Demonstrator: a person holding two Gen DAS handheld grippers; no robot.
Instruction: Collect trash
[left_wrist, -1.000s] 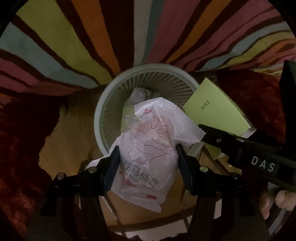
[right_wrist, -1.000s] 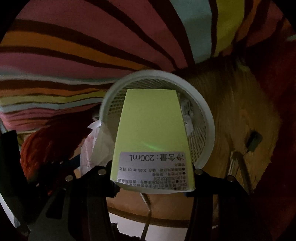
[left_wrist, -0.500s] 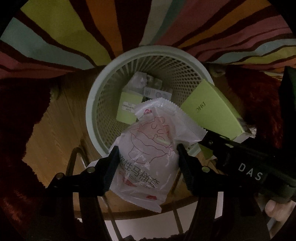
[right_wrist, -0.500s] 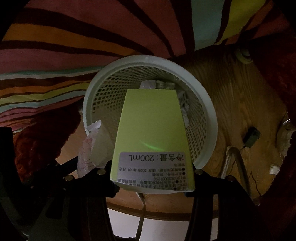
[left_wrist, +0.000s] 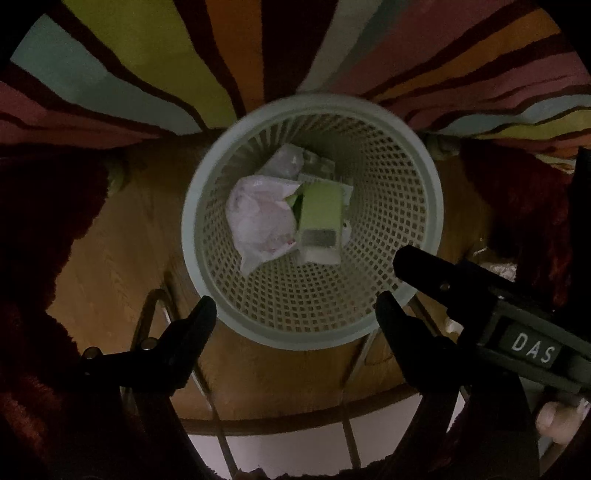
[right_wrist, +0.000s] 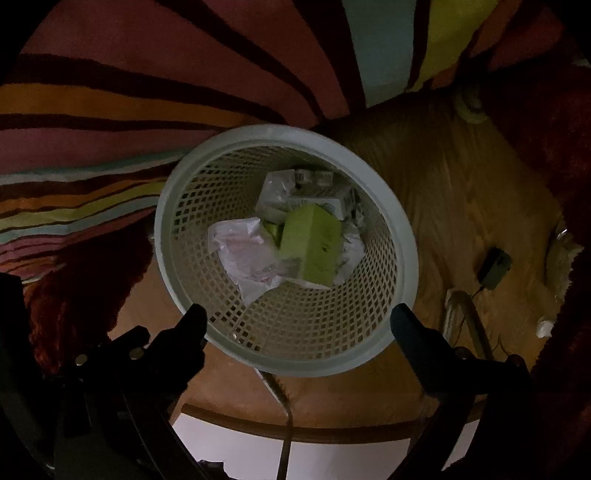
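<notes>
White capital letters "DAS" stand on a small dark label on the body of the right gripper (left_wrist: 417, 266), at the lower right of the left wrist view. Printing on packages inside the basket (right_wrist: 236, 147) is too small to read.

Perforated matt plastic basket (left_wrist: 399, 206), crinkly glossy plastic packet (left_wrist: 258, 225), smooth cardboard box (right_wrist: 314, 243), grained wooden floor (right_wrist: 461, 206), fuzzy striped rug (left_wrist: 147, 66)
</notes>
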